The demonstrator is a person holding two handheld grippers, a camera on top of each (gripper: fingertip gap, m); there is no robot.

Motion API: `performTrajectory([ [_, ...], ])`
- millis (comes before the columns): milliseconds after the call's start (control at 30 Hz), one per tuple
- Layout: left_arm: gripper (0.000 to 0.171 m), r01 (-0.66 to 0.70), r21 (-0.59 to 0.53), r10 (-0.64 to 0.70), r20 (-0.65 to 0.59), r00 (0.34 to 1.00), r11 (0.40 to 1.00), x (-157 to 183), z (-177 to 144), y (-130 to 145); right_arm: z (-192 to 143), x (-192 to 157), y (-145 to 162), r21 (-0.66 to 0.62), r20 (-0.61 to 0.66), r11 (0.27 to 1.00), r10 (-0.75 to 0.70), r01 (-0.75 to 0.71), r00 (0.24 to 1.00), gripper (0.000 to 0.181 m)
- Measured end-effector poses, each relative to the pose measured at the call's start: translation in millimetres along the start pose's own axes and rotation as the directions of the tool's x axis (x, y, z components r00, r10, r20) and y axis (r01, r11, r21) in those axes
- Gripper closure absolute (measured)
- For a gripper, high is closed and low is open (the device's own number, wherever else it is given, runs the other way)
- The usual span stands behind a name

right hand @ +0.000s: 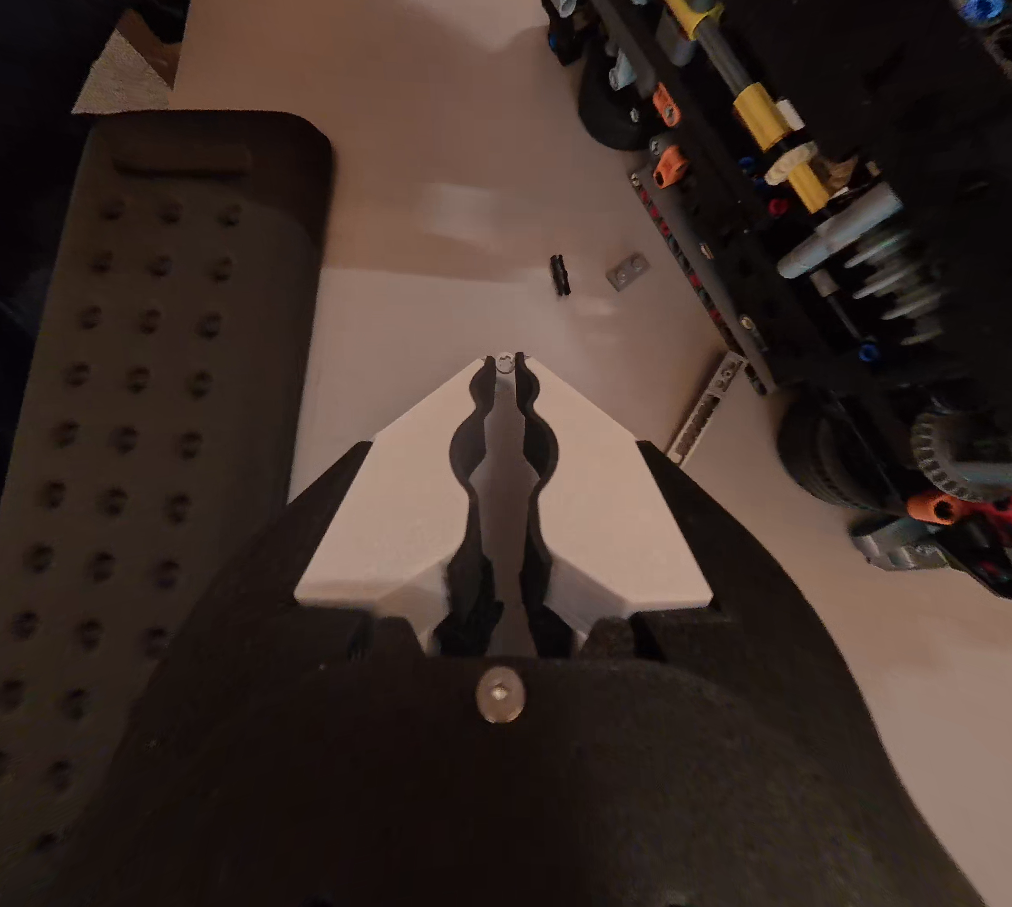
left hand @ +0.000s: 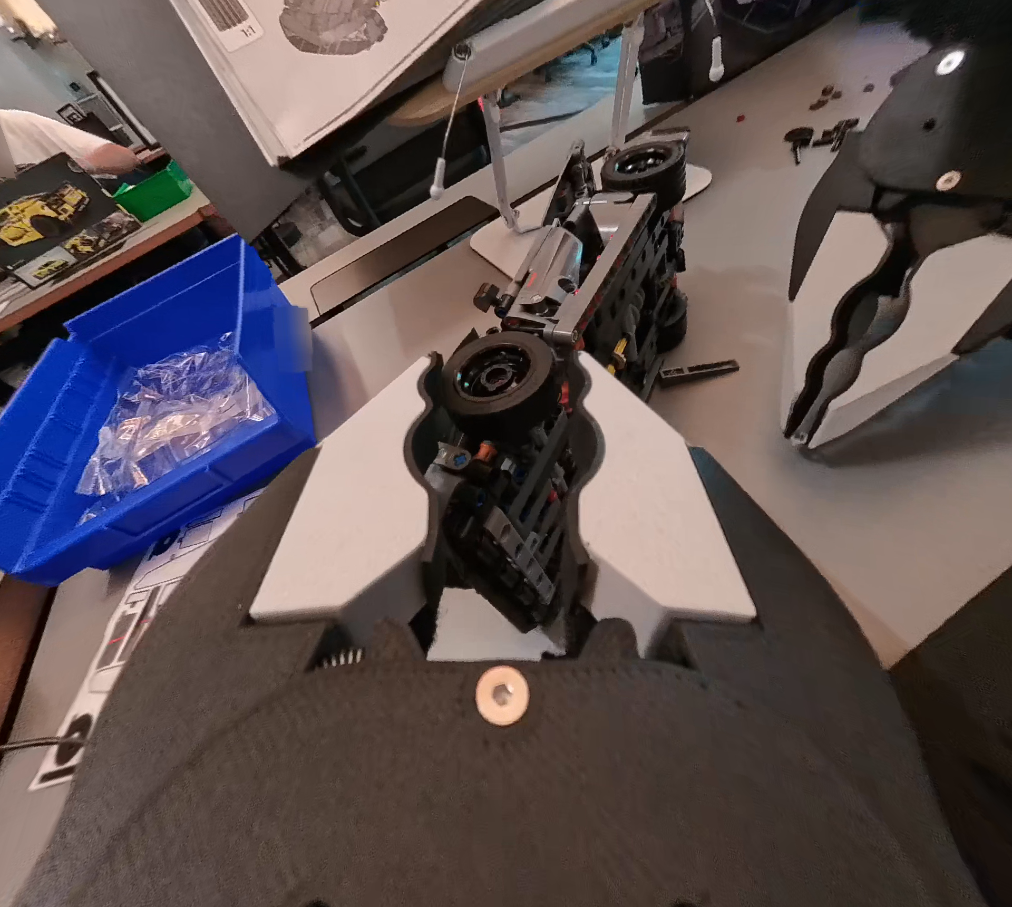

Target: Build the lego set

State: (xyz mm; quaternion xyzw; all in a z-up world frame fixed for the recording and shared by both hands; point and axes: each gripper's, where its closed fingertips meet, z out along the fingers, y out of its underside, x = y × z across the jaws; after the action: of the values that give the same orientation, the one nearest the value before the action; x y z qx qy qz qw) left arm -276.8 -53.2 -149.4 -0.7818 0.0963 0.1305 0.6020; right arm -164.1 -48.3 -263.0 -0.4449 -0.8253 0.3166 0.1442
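1. the left gripper (left hand: 506, 442) is clamped around the near end of the car (left hand: 597, 272), its fingers (left hand: 356, 486) parted about as wide as the chassis and pressing on both sides.
2. in the left wrist view the car lies on its side on the table (left hand: 821, 524), running from centre toward 1 o'clock, one wheel (left hand: 495, 379) right at the fingertips.
3. the right gripper (right hand: 505, 364) is nearly closed, pinching a small pale grey piece (right hand: 505, 365) at its very tips; in the left wrist view it sits at 3 o'clock, tips down on the table.
4. in the right wrist view the car fills 2 o'clock; a black pin (right hand: 559, 273) and a grey plate (right hand: 627, 271) lie just beside it, near each other.
5. a blue bin (left hand: 164, 333) with clear bags (left hand: 175, 420) sits at 9 o'clock, an open manual (left hand: 339, 4) on a stand at 12.
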Motion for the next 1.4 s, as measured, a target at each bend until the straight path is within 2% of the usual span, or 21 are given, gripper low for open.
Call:
performTrajectory([
  [167, 0.126, 0.004, 0.021, -0.004, 0.009, 1.0, 1.0, -4, -6, 2, 10, -2, 7, -0.038, 0.002, 0.999, 0.008, -0.008, 1.0, 0.174],
  [400, 0.125, 0.064, 0.043, -0.063, -0.013, 0.998, 0.997, -8, -12, 6, -7, 3, -10, 0.017, -0.035, 1.0, 0.01, -0.009, 0.999, 0.162],
  [500, 0.123, 0.082, 0.038, -0.081, -0.032, 0.996, 0.996, -9, -13, 10, -30, 6, -46, 0.125, -0.097, 0.992, -0.022, 0.034, 0.995, 0.161],
  [600, 0.127, 0.109, 0.042, -0.106, -0.077, 0.991, 0.993, -8, -15, 13, -47, 14, -94, 0.24, -0.181, 0.968, -0.031, 0.075, 0.983, 0.149],
  [700, 0.131, 0.088, 0.055, -0.083, -0.088, 0.993, 0.995, -5, -14, 12, -48, 30, -129, 0.281, -0.248, 0.955, -0.022, 0.094, 0.968, 0.139],
  [767, 0.131, 0.066, 0.047, -0.062, -0.081, 0.995, 0.997, -1, -10, 15, -39, 42, -139, 0.256, -0.261, 0.964, 0.0, 0.069, 0.965, 0.129],
  [867, 0.129, 0.022, 0.055, -0.019, -0.052, 0.998, 0.998, 0, -7, 15, -23, 47, -148, 0.239, -0.21, 0.971, 0.028, 0.024, 0.977, 0.127],
  [967, 0.135, 0.002, 0.071, -0.001, -0.023, 1.0, 0.997, -4, -7, 16, -19, 50, -155, 0.215, -0.213, 0.976, 0.017, 0.03, 0.977, 0.131],
  [1133, 0.135, 0.001, 0.099, 0.002, -0.028, 1.0, 0.995, -4, -9, 15, -15, 45, -154, 0.167, -0.098, 0.986, 0.017, -0.001, 0.995, 0.132],
  [1400, 0.138, -0.021, 0.132, 0.027, -0.041, 0.999, 0.991, -5, -11, 16, -9, 45, -155, 0.132, -0.017, 0.991, 0.02, -0.017, 1.0, 0.136],
])
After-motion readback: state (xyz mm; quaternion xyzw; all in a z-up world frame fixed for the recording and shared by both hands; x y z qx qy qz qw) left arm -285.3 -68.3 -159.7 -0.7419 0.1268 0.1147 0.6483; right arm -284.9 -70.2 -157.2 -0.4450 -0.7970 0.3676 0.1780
